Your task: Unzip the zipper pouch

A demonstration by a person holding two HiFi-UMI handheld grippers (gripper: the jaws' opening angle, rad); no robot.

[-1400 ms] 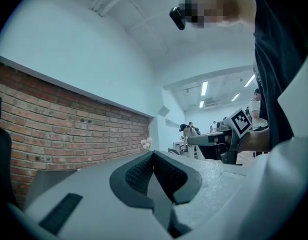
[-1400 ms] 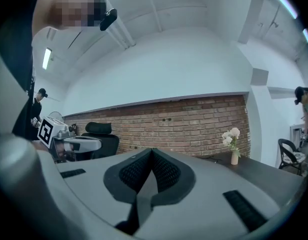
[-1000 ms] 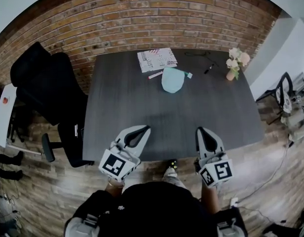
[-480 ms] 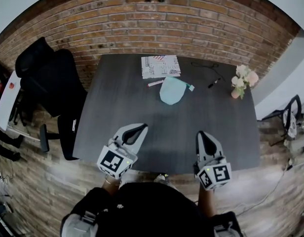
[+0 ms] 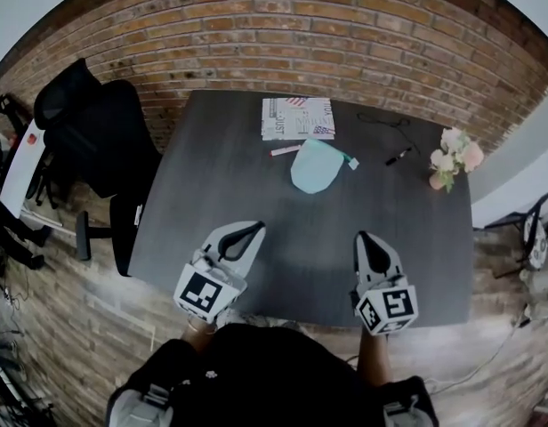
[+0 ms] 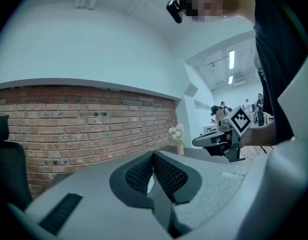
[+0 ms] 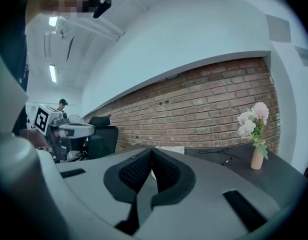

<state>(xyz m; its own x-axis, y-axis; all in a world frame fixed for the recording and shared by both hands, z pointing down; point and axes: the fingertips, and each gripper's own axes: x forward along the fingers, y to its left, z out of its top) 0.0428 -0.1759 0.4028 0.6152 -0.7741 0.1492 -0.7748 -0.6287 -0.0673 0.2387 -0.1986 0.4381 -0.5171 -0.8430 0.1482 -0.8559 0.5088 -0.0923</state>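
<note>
A pale teal zipper pouch (image 5: 313,166) lies flat on the far middle of the dark table (image 5: 390,229), its zipper edge facing the wall. My left gripper (image 5: 255,227) hovers over the table's near left part, jaws shut and empty. My right gripper (image 5: 363,237) hovers over the near right part, likewise shut with nothing in it. Both point toward the wall, well short of the pouch. In the left gripper view the shut jaws (image 6: 153,155) meet at their tips and the right gripper (image 6: 220,137) shows beyond. In the right gripper view the jaw tips (image 7: 152,152) also meet.
A printed paper (image 5: 297,117) lies behind the pouch, a pink pen (image 5: 285,150) beside it. A black cable and a dark pen (image 5: 398,156) lie at the back right. A vase of flowers (image 5: 453,157) stands at the right edge. A black office chair (image 5: 92,136) sits left of the table.
Both grippers have come forward from the table's near edge to over its near part. The view has shifted, so the table and pouch sit lower and closer in the head view.
</note>
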